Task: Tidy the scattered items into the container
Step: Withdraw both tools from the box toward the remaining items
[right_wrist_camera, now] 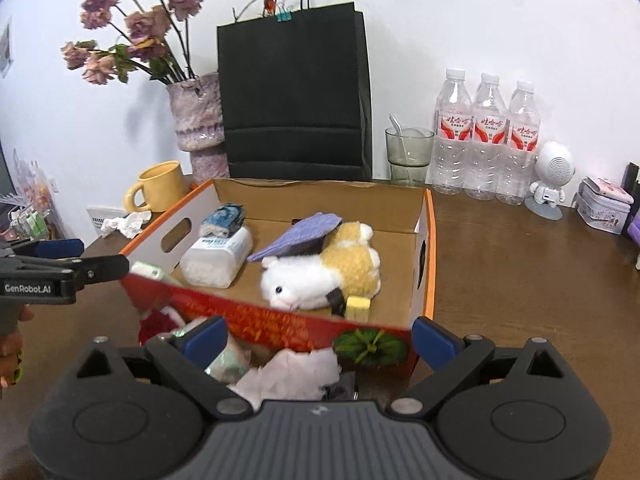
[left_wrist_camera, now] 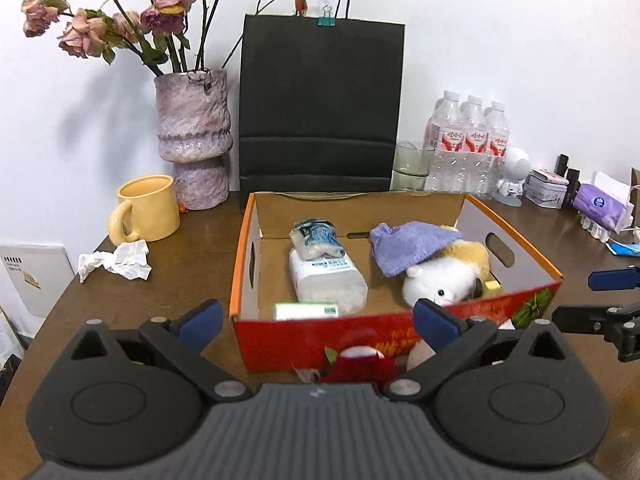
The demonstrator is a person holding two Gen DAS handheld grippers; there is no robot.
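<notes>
Crumpled tissue (right_wrist_camera: 292, 372) before crosswise plush toy (right_wrist_camera: 320, 272).

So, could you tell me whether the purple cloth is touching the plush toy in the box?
Touching. In the right wrist view the purple cloth lies draped across the plush toy, with no gap visible.

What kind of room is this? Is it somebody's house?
Probably a home, at a wooden table against a wall. A vase of dried roses, a yellow mug and a plush toy in a cardboard box suggest it.
</notes>
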